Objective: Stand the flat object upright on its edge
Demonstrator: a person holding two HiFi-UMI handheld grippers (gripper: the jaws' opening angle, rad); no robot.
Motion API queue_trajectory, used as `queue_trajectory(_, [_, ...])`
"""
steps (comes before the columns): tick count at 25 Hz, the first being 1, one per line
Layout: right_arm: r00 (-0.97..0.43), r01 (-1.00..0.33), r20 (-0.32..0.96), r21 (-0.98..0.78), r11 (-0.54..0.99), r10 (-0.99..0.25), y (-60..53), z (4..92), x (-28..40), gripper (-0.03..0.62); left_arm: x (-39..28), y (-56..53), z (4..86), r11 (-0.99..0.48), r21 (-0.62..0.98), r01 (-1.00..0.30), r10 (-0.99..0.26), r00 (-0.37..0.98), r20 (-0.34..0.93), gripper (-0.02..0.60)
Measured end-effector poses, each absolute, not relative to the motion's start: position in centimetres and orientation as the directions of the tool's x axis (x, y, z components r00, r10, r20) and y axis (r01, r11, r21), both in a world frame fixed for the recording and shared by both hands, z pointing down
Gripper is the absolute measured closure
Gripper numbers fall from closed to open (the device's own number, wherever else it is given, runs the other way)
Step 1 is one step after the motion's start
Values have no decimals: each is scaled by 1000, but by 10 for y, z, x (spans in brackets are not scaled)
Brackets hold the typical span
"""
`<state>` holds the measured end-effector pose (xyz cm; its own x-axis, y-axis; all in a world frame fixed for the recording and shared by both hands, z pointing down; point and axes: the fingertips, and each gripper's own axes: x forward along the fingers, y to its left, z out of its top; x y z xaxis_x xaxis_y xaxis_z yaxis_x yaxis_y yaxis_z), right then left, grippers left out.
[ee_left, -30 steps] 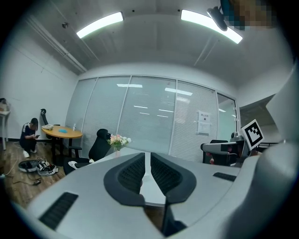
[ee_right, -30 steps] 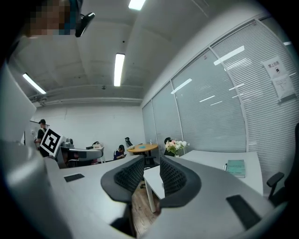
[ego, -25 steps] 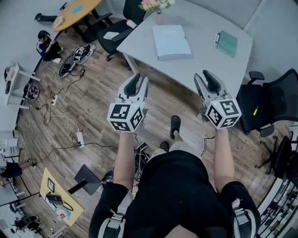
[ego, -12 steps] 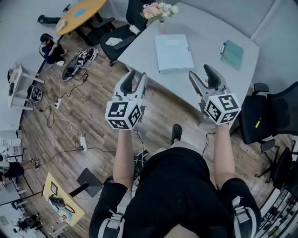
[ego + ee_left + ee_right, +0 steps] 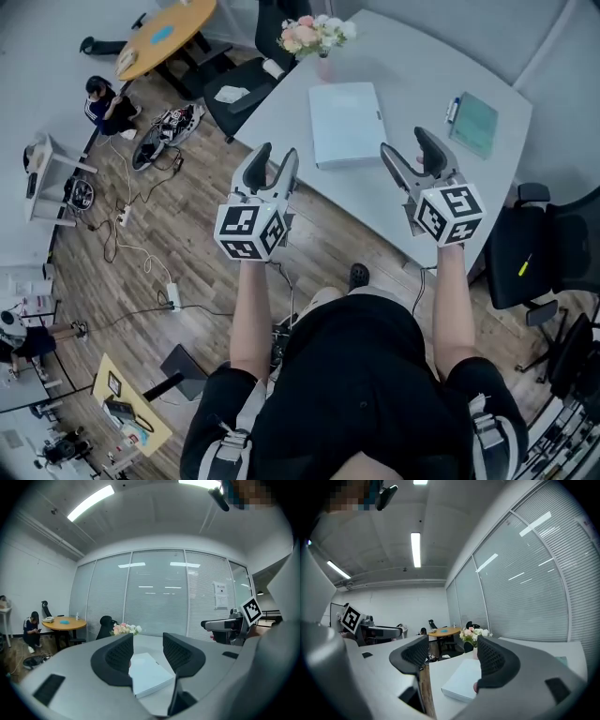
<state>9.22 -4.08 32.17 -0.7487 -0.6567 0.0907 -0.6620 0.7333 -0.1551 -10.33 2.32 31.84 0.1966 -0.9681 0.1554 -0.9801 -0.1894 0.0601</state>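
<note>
Before the grey table [image 5: 412, 84] bearing the flat white box [image 5: 346, 111], we held the left gripper [image 5: 275, 157] and right gripper [image 5: 405, 145] empty, their jaws just opened wide.

Head looks down; gripper views (level) share the book [image 5: 149, 674]

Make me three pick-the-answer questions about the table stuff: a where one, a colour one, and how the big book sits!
1. Where are the flowers? A) on the floor B) on the table, beyond the pale book C) on a chair
2. What colour is the small notebook? A) red B) green C) black
3. The pale book is: A) lying flat B) standing on edge C) rolled up
Answers: B, they stand at the table's far edge; B, its cover is green; A, its cover faces up.
</note>
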Motion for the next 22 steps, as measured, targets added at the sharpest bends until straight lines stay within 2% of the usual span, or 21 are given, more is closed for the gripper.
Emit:
queue_trajectory(7, [-746,-664,111,-184,724,-656,-88,340,112,261,-91,-7,344,-164,73,-984,-964,175,200,382])
queue_trajectory(22, [-742,-671,198,-188,718,-641,-152,374,76,258,-131,-83,383,-154,124,-980,-951,181,249,368])
